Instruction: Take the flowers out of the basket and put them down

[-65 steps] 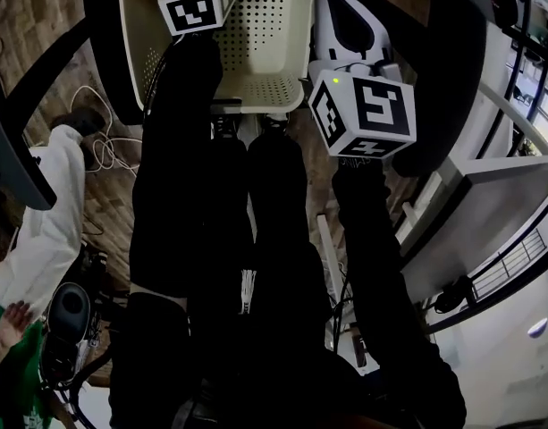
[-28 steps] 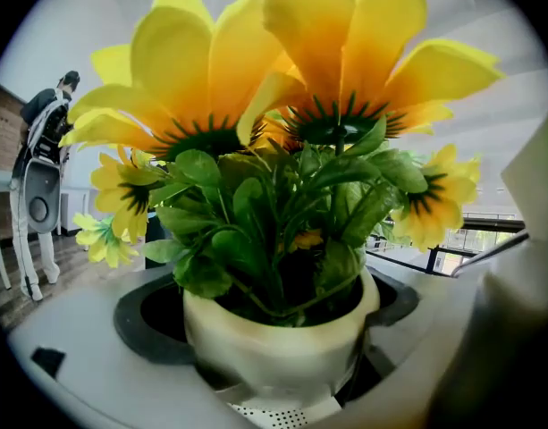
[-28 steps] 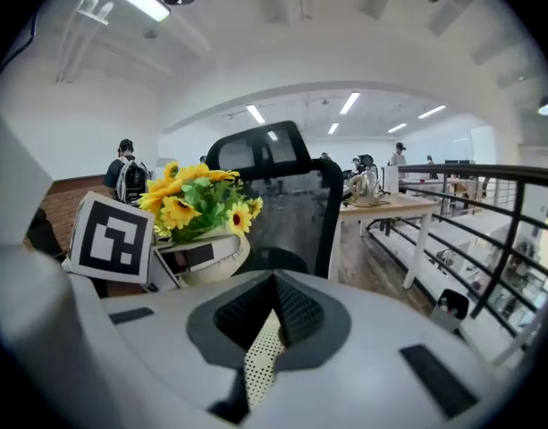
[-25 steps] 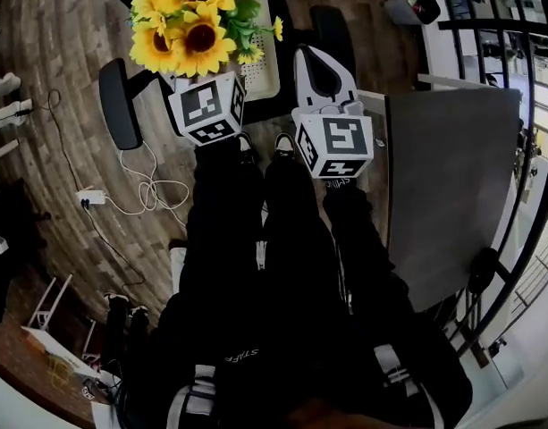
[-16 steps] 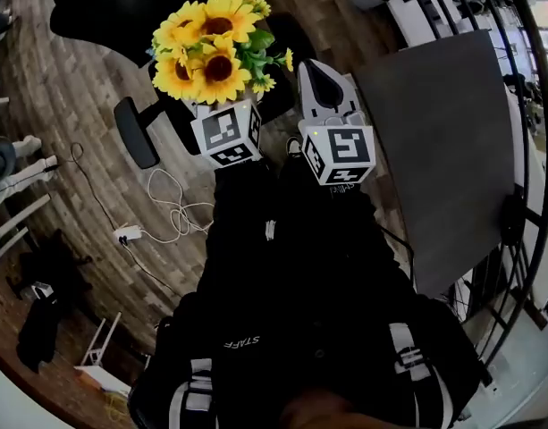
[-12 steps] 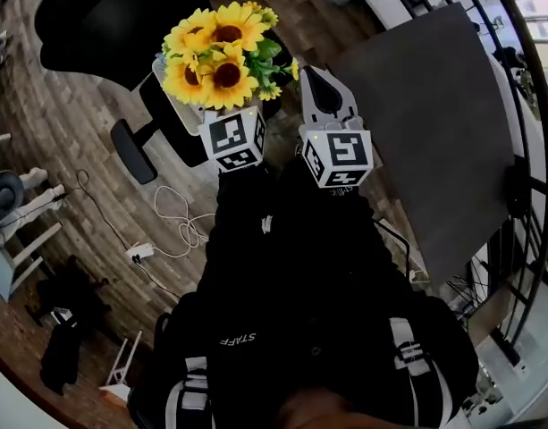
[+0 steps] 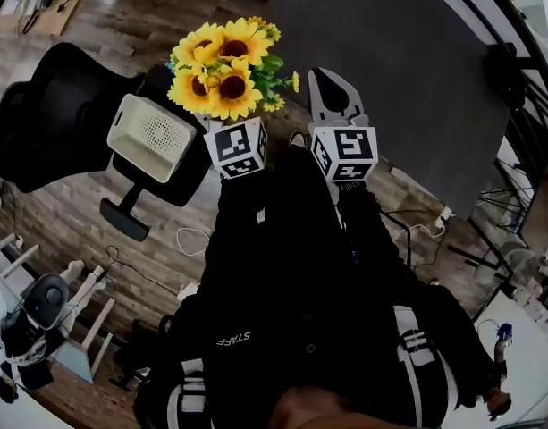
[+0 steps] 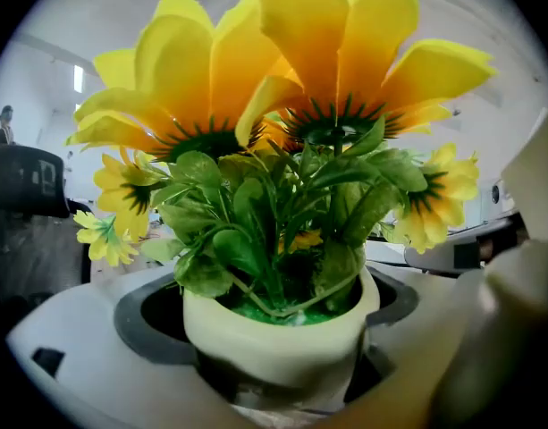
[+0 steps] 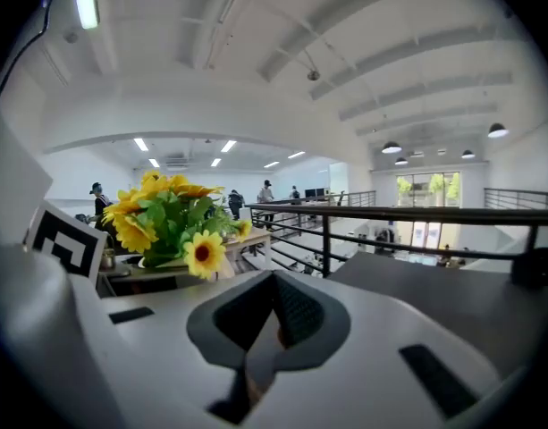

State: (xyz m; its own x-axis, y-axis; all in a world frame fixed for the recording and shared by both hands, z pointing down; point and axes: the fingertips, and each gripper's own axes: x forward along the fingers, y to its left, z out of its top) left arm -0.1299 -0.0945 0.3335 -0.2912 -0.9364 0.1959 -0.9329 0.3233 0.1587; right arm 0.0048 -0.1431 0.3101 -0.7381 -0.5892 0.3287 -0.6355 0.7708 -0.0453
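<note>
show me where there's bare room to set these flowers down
For the flowers, the grey table, ahead and to the right of the right hand-held gripper, is bare across all its visible top. The left side is crowded: the white basket sits on the black chair.

The top of the grey table point(image 7: 408, 79) ahead and to the right offers open room. On the left, a black chair point(image 7: 54, 119) and the white basket point(image 7: 153, 137) block the way.
</note>
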